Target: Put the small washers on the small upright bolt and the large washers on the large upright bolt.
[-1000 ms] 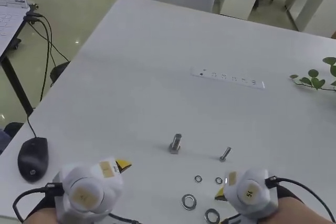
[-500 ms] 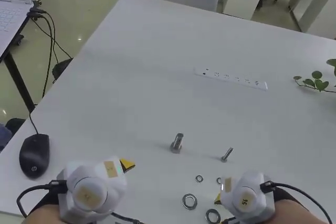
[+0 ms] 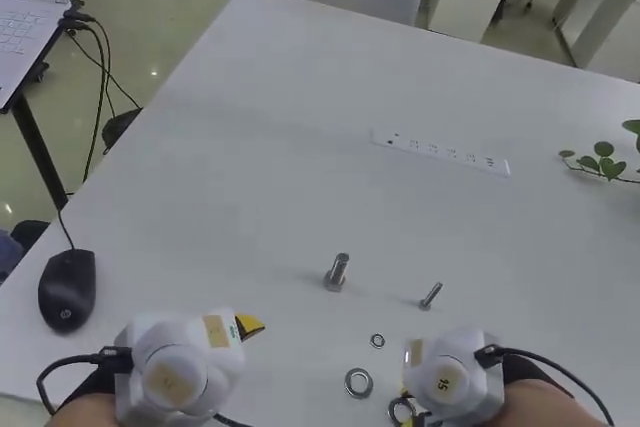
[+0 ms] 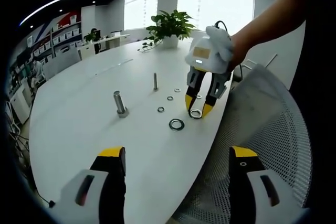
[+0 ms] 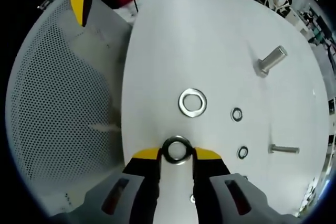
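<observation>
**Closing on the 1st washer.** You are bringing the right gripper (image 5: 176,156) down over a large washer (image 5: 176,149) at the near edge of the table (image 3: 300,147). 1 second ago it was holding off to the right, with both large washers lying in the open. Now its yellow tips are standing on either side of this washer, close against its rim. Whether they are already pinching it, the views are not showing.

The left gripper (image 4: 177,155) is waiting off to the side, jaws spread wide and carrying nothing, much where it was.

Nothing else is shifting. The 2nd large washer (image 3: 358,383) is lying flat just beside the 1st. 2 small washers (image 5: 237,114) are lying between it and the bolts. The large bolt (image 3: 336,273) and small bolt (image 3: 430,295) are both standing bare.

By this reading you are making the 1st pick, with all 4 washers still waiting to be threaded and the large bolt the likely destination.
</observation>
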Tool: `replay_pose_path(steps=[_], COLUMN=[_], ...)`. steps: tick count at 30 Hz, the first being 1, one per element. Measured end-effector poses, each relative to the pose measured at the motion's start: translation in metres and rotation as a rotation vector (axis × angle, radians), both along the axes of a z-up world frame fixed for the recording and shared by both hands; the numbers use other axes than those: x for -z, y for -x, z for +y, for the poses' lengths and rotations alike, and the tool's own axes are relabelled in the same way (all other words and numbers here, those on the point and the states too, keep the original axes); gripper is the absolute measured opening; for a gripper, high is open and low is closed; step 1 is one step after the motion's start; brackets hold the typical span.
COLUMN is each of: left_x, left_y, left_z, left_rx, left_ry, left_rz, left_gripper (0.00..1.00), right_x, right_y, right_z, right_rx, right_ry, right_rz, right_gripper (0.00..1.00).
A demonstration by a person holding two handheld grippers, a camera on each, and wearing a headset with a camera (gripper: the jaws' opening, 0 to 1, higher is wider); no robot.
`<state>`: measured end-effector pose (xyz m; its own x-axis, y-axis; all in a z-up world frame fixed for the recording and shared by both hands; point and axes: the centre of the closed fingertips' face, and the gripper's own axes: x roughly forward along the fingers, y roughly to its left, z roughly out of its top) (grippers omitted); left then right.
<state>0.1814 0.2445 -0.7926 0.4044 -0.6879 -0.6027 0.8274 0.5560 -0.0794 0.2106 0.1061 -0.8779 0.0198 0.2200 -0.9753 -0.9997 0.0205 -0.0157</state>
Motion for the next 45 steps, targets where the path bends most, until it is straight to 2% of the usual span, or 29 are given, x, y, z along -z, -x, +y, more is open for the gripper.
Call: replay_pose_path(steps=[5,8,10,15,20,24,25,28,33,41,45], left_x=[-0.001,-0.002,-0.007,-0.007,-0.004,-0.007,-0.007,-0.008,-0.004,-0.002,0.000], left_y=[0.002,0.000,-0.001,0.001,-0.001,-0.005,-0.007,-0.009,-0.012,-0.020,-0.022], left_z=[0.001,0.002,0.000,-0.001,0.001,0.001,0.001,0.002,0.005,0.017,0.020], left_rx=[0.002,-0.005,-0.014,0.018,0.024,0.009,-0.003,-0.019,-0.025,-0.065,-0.072], left_ry=[0.000,0.007,0.045,0.023,0.005,0.014,0.017,0.025,0.013,0.012,0.013], left_rz=[-0.002,-0.008,-0.009,-0.012,-0.006,-0.014,-0.011,-0.010,-0.017,-0.036,-0.031], left_gripper=[0.79,0.79,0.80,0.79,0.77,0.75,0.75,0.76,0.78,0.83,0.84], right_x=[0.001,0.001,0.000,-0.002,-0.001,-0.005,-0.007,-0.013,-0.028,-0.057,-0.075], right_y=[-0.001,-0.001,-0.001,-0.003,-0.003,-0.007,-0.007,-0.011,-0.018,-0.042,-0.057], right_z=[0.000,0.000,0.000,-0.001,0.000,-0.002,-0.002,-0.002,-0.001,0.004,0.009], right_rx=[-0.018,-0.013,-0.011,0.042,0.044,0.071,0.075,0.065,0.065,0.078,0.081], right_ry=[0.057,0.072,0.082,0.050,0.059,0.044,0.035,0.036,0.028,0.004,-0.007], right_rz=[0.001,0.000,0.000,0.030,0.039,0.050,0.062,0.057,0.061,0.044,0.037], right_gripper=[0.22,0.21,0.21,0.20,0.20,0.20,0.20,0.20,0.20,0.21,0.21])
